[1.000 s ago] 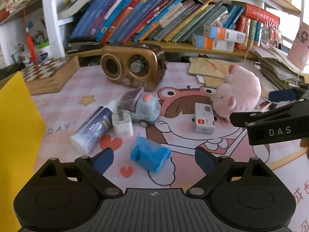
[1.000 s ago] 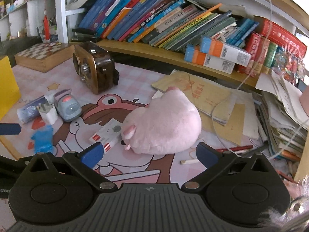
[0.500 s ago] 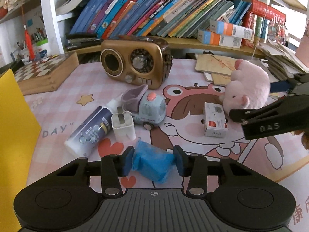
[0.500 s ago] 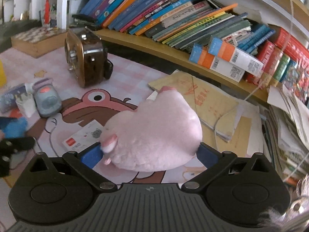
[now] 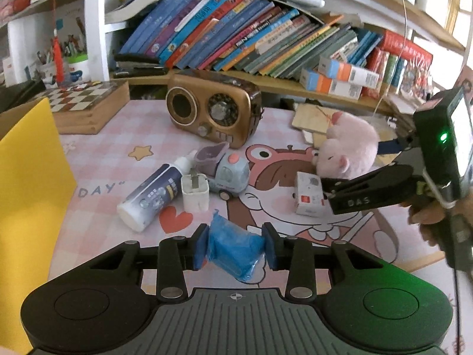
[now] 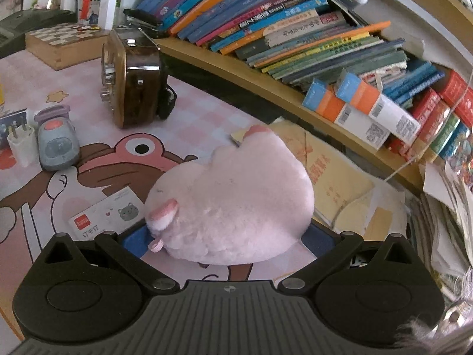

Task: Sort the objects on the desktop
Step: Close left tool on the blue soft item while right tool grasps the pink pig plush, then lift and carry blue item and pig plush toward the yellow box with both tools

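We see the left gripper [image 5: 235, 246], its fingers just closing, clamp the blue pack [image 5: 233, 247] near the worktop's front edge. The right gripper [image 6: 227, 241] has its fingers spread wide around the plush [image 6: 233, 204], not pressing it.

charger [image 5: 194, 193] between bottle [image 5: 152, 195] and toy truck [image 5: 226, 171], before radio [image 5: 213, 111]

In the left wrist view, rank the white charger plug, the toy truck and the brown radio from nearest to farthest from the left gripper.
1. White charger plug, just beyond the left gripper, slightly left.
2. Toy truck, right behind the plug.
3. Brown radio, at the back by the shelf.
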Demonstrator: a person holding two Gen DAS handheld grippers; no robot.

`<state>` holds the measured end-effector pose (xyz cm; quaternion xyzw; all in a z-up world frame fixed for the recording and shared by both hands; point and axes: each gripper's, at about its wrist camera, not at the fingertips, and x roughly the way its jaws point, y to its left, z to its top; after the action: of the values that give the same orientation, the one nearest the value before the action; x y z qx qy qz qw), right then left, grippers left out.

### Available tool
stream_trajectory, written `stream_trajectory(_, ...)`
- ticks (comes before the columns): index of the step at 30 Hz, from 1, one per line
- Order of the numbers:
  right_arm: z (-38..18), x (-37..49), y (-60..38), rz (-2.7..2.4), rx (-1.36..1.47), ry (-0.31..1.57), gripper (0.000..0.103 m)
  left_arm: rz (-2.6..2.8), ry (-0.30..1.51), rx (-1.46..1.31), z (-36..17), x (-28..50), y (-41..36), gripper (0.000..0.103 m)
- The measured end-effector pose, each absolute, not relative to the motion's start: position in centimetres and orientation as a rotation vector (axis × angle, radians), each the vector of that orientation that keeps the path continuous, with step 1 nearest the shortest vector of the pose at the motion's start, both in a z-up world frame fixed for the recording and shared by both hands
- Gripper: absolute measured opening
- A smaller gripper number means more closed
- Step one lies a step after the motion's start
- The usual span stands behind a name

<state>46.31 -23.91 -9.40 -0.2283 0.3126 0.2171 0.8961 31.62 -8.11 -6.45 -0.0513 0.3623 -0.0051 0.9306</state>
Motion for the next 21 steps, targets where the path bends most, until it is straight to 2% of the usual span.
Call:
stream_trajectory(7, -8.8, 45.0, -23.7, 0.421, -0.514, 0.554, 0.103, 0.001, 0.727, -0.132, -5.4, 30.3, -7.6, 0.037)
stream_trajectory(14, -6.1, 46.3, -26.4, 0.364, -0.082, 0.651, 0.103, 0.023, 0.721, -0.143, -4.9, 29.3, -7.0, 0.037)
stream_trajectory(21, -6.9, 49.4, -26.2, 0.218, 0.095, 0.779, 0.103, 0.04, 0.727, -0.142, -4.8, 28.8, -6.7, 0.036)
